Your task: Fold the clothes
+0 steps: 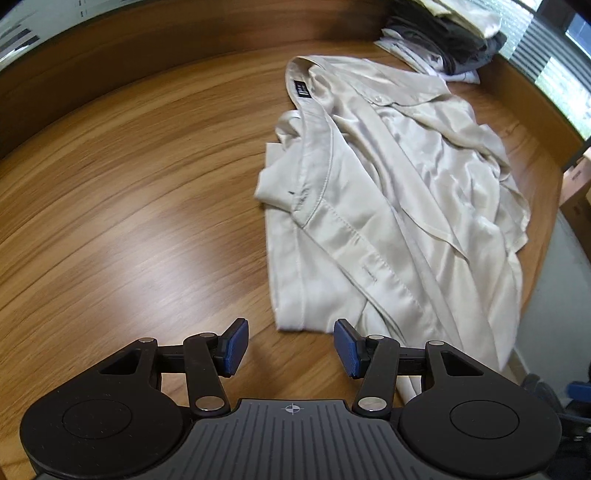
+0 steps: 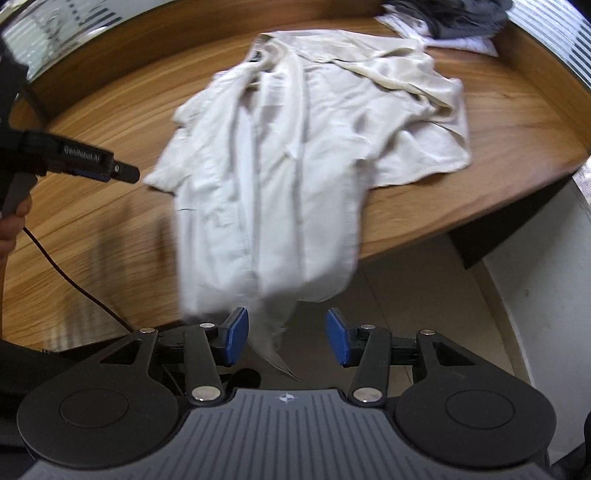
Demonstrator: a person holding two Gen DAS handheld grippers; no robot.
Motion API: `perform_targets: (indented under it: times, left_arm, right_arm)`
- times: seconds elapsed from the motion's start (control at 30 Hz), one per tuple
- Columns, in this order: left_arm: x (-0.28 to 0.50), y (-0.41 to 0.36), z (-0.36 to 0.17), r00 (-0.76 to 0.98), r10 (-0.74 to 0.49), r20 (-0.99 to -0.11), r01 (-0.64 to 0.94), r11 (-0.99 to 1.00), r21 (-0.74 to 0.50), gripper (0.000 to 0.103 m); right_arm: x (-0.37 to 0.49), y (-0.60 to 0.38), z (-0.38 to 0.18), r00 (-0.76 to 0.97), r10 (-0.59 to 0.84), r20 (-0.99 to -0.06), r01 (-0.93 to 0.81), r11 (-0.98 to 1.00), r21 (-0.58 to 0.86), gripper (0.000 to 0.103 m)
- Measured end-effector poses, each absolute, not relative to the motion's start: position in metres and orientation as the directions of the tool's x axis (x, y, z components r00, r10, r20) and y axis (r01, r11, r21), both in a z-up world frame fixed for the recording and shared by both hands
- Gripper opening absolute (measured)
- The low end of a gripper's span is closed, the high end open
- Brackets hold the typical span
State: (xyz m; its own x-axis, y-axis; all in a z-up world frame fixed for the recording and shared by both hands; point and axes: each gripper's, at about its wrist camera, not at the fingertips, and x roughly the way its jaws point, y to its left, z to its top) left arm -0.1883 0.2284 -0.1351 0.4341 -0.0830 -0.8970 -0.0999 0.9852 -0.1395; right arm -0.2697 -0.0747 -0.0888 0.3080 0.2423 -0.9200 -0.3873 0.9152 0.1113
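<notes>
A cream satin shirt [image 1: 388, 192] lies crumpled on the wooden table [image 1: 129, 184], collar with its black label [image 1: 301, 90] at the far end. My left gripper [image 1: 290, 345] is open over bare wood, just short of the shirt's near hem, with nothing between its pads. In the right wrist view the shirt [image 2: 295, 155] drapes over the table's near edge [image 2: 406, 240]. A loose tail of it hangs down between the jaws of my right gripper [image 2: 287, 334], close to the left pad [image 2: 236, 332]; the pads stand apart and do not clamp it. The left gripper [image 2: 127, 172] shows at the shirt's left side.
A stack of folded grey and white clothes [image 1: 443, 40] sits at the table's far right corner [image 2: 454, 22]. A cardboard box [image 1: 576, 184] stands off the right edge. A hand [image 2: 11, 221] and a dark cable [image 2: 74, 277] are at the left.
</notes>
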Motion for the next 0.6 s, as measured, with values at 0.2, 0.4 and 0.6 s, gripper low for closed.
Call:
perform_targets:
  times: [0.2,0.4,0.6]
  left_arm:
    - [-0.169,0.216,-0.152,0.411,-0.049,-0.910,-0.141,0.983,-0.117,0.049]
    - [-0.167,0.204,-0.159,0.408,0.037,-0.912,-0.172,0.984,-0.037,0.023]
    - [-0.174,0.204,-0.157,0.406,0.173,-0.897,-0.256,0.964,0.070,0.013]
  right_arm:
    - [-0.254,-0.104,-0.084,0.327,0.217,-0.920,-0.393,0.917,0.077,0.055]
    - [-0.245,-0.130,-0.087,0.334,0.210,-0.919,-0.386,0.920,0.070,0.055]
    - [-0.239,-0.143,-0.093,0.321,0.217,-0.922,-0.404,0.912,0.074,0.055]
